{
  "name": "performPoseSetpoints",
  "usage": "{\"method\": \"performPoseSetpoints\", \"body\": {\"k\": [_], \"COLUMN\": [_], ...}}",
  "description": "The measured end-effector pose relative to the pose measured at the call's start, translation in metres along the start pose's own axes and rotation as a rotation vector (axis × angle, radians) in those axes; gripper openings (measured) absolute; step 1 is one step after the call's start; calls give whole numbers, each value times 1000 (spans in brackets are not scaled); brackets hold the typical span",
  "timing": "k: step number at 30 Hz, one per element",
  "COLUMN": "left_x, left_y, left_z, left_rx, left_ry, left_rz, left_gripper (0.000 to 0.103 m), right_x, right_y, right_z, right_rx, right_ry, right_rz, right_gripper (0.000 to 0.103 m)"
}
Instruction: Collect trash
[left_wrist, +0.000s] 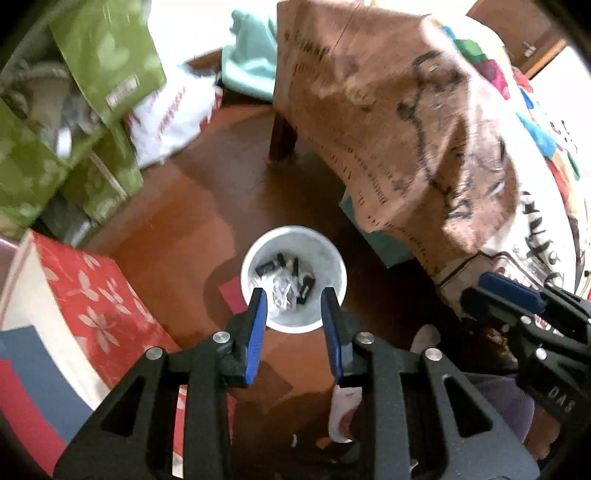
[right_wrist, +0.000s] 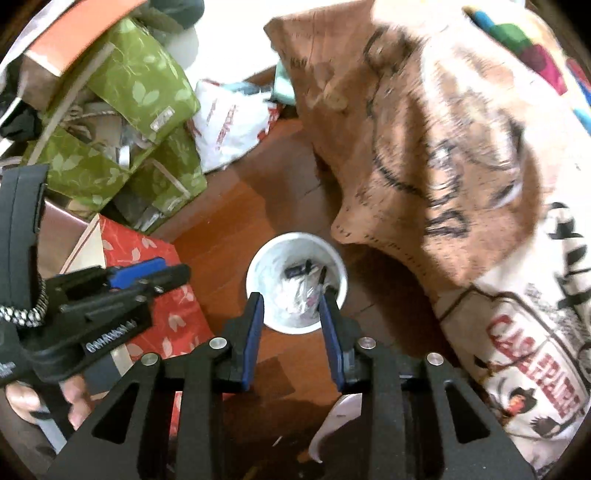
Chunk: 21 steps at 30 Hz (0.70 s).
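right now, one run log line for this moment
left tongs: open, empty | right tongs: open, empty | white bin: on floor below both, trash inside

We see our left gripper (left_wrist: 294, 295) and right gripper (right_wrist: 290, 299): black angular frames with triangular cut-outs, round silver screws (left_wrist: 221, 336), blue finger pads (right_wrist: 255, 339), white lettering, and a black-and-white braided cord (right_wrist: 20, 315).
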<state>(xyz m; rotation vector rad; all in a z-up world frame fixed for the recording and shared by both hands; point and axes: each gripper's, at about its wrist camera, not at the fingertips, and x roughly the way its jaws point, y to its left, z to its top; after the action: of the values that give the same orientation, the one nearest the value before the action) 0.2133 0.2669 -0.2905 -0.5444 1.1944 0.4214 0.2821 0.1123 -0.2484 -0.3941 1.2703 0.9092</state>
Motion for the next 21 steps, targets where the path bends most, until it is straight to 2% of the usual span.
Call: {"method": "performPoseSetpoints", "body": {"k": [3, 8, 11, 15, 21], "left_x": [-39, -114, -165, -234, -316], "left_y": [-12, -48, -70, -96, -122], "left_z": [-5, -20, -34, -58, -111], "left_rx": [48, 162, 214, 283, 364], "left_ry": [-82, -252, -365, -518, -727], "left_rz": [11, 2, -45, -115, -231], "left_gripper": [28, 28, 28, 28, 30], "right_x": [-36, -120, -185, -251, -323], "right_y": [-2, -1, 2, 10, 30], "right_z": [-9, -30, -52, -87, -158], "right_rx": [7, 39, 65, 88, 116], "right_ry": [-85, -296, -459, -638, -876], "right_rz": [-15, -59, -86, -142, -280], "right_gripper": [29, 28, 28, 28, 28]}}
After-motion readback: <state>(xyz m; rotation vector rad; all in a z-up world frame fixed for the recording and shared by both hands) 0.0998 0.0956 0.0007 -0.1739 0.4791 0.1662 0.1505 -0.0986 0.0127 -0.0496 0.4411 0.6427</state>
